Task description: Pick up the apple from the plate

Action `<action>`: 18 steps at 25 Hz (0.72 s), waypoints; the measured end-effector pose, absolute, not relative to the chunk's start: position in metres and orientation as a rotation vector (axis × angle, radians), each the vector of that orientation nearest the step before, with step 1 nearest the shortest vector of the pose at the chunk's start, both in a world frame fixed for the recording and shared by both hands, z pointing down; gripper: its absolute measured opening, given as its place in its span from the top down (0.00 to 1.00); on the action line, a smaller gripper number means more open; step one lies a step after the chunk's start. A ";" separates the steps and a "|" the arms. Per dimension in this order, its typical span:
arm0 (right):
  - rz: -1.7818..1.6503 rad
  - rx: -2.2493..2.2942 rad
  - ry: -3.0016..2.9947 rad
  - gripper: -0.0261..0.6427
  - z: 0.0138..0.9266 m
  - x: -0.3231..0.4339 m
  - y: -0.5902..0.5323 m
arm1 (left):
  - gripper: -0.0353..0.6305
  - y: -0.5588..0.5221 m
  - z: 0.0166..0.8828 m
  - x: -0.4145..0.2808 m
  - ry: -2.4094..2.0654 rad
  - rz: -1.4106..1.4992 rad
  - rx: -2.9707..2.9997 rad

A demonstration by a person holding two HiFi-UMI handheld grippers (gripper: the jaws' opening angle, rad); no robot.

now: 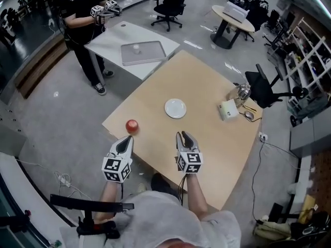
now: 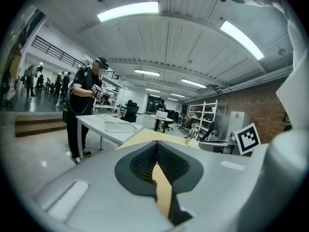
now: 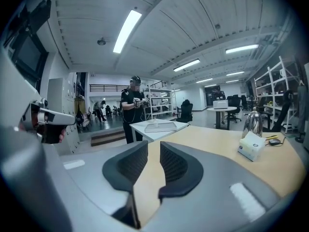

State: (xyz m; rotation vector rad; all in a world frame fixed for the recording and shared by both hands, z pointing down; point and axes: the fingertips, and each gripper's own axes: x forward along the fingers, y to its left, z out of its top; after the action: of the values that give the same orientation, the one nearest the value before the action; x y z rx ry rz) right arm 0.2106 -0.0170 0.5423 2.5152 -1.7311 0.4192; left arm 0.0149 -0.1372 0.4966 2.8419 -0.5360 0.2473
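If I rush the reach, roll risk: the apple (image 1: 132, 126) lies round and loose on the bare desk (image 1: 207, 81), near its left edge. I reckon a knock from one pad could send it over onto the floor.
Grip risk: its skin is curved and looks smooth, so an off-centre pinch would likely squirt it out sideways.
Opening risk: neither pair stands wide enough for it now. Coming in without spreading first would shove it, not take it.
Left tongs (image 1: 127, 140): the tips meet and nothing is between them. They hang just on my side of the apple.
Right tongs (image 1: 182, 135): a narrow gap with only desk showing through, so they are empty. They sit farther from the apple, on my side of the plate (image 1: 175, 108).
Apple, place: on the desk, not on the plate. The white plate stands empty, well apart to its right.
Apple, look: small, red and whole. Its stalk is too small to make out, and only the head view shows the apple.
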 end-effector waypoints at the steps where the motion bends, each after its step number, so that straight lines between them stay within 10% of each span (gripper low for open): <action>1: 0.414 2.530 -1.722 0.84 0.539 0.209 -0.012 | 0.92 -0.136 0.494 0.015 -0.526 0.243 2.847; 18: 0.348 2.665 -1.627 0.94 0.514 0.170 0.047 | 0.92 -0.111 0.475 -0.003 -0.435 0.207 2.919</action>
State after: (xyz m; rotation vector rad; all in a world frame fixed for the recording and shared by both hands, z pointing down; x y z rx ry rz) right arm 0.1703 0.0472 0.5143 2.6648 -1.6267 0.3481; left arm -0.0030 -0.1110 0.4752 2.9186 -0.4350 0.2070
